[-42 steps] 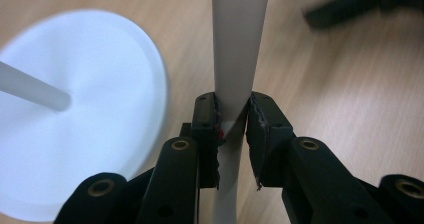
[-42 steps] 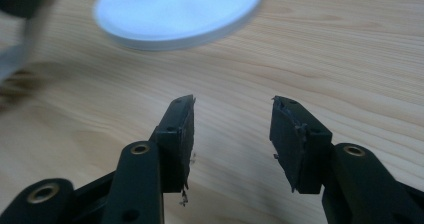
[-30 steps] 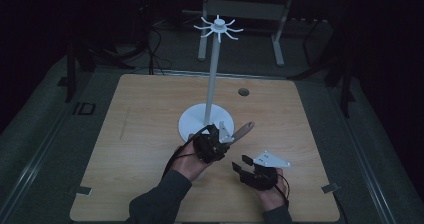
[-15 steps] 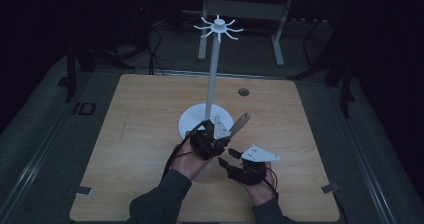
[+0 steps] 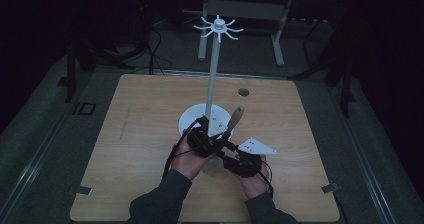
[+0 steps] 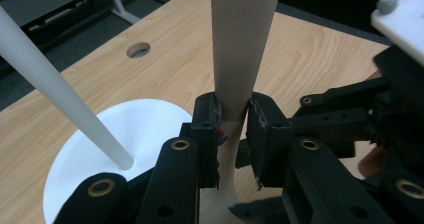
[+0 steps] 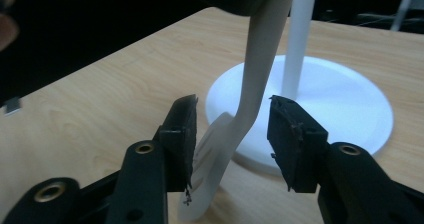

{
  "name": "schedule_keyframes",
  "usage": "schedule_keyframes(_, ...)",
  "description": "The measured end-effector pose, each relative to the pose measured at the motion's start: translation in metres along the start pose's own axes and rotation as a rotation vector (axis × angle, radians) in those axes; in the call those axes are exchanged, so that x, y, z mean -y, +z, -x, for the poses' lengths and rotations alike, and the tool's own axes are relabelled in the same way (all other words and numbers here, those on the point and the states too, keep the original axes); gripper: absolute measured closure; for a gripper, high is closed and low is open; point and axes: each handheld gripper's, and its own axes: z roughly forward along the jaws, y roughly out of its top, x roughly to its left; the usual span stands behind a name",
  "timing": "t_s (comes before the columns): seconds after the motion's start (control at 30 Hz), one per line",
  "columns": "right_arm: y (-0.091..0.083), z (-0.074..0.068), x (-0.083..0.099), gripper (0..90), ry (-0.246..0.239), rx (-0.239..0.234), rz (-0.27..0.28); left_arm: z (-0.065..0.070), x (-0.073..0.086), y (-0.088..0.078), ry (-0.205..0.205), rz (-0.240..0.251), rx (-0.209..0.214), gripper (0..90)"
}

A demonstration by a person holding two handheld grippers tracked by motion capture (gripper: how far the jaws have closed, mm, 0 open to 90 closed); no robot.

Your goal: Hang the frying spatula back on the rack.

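Left gripper view: left claw (image 6: 232, 134) clenches the spatula (image 6: 240, 49), handle up, between the released right claw (image 7: 231, 134).

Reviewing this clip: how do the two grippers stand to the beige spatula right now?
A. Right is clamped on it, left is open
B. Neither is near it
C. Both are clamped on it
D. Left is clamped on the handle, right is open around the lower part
D: the left gripper pinches the spatula at its handle, while the right gripper stands open with the spatula's neck between its jaws, untouched.
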Motion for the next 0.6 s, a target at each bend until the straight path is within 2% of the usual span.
schedule_keyframes(0.07, 0.002, 0.001, -0.001, 55.5, -0.003, 0.031, 0.011, 0.000, 0.000, -0.001, 0.004, 0.002, -0.008, 75.3)
schedule_keyframes(0.2, -0.001, 0.000, -0.002, 55.9, -0.008, 0.078, 0.044, -0.002, 0.001, -0.003, -0.012, 0.015, -0.017, 75.3)
schedule_keyframes(0.3, 0.001, 0.001, -0.002, 56.8, 0.000, 0.067, 0.037, -0.003, 0.002, -0.004, -0.026, 0.029, -0.018, 75.3)
schedule_keyframes(0.4, 0.010, -0.001, -0.003, 63.2, -0.006, 0.049, 0.038, -0.002, 0.002, -0.006, -0.032, 0.045, -0.019, 75.3)
schedule_keyframes(0.47, 0.014, -0.002, -0.004, 65.8, -0.012, 0.057, 0.033, -0.002, 0.002, -0.005, -0.034, 0.051, -0.022, 75.3)
schedule_keyframes(0.6, 0.015, 0.001, -0.006, 79.5, -0.012, 0.081, 0.036, -0.001, 0.004, -0.005, -0.038, 0.070, -0.031, 75.2)
